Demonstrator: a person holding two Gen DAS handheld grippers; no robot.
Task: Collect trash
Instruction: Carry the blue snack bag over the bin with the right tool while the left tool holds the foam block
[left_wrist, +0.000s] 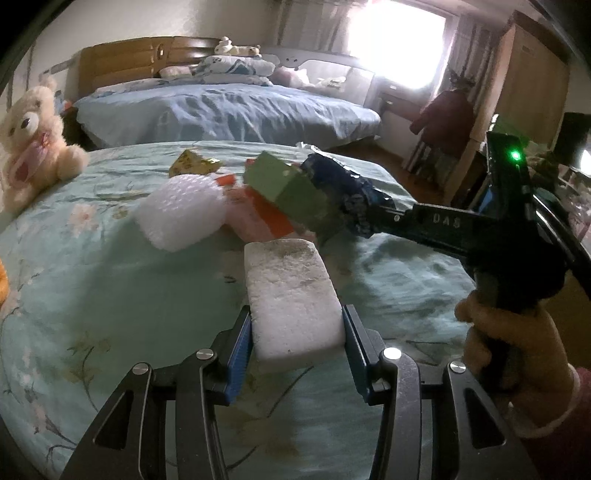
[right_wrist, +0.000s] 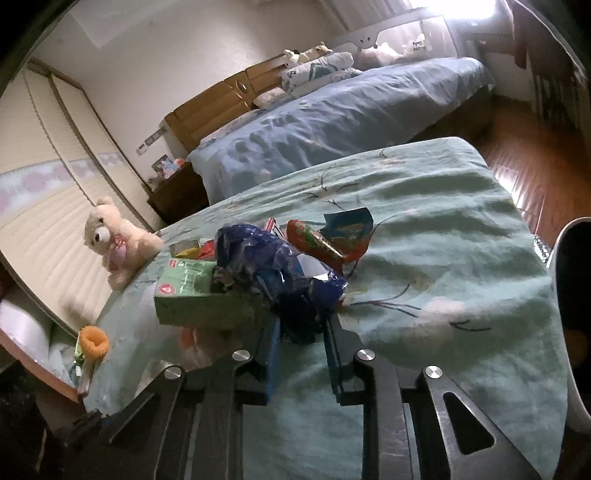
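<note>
Left tongs (left_wrist: 297, 328): clamped on white foam block (left_wrist: 291, 295), raised above the bed (left_wrist: 110, 295).
Right tongs (right_wrist: 301, 332): gripped crumpled blue wrapper (right_wrist: 280, 269); green box (right_wrist: 192, 291) alongside.
Surface: floral green bedspread.
Room: second, blue bed (left_wrist: 229, 107) behind.

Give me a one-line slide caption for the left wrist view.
Left tongs grip a white foam block above the floral bedspread strewn with trash.

cream teddy bear (left_wrist: 31, 147) on floral bedspread (left_wrist: 110, 295), blue bed (left_wrist: 229, 110) behind
</note>
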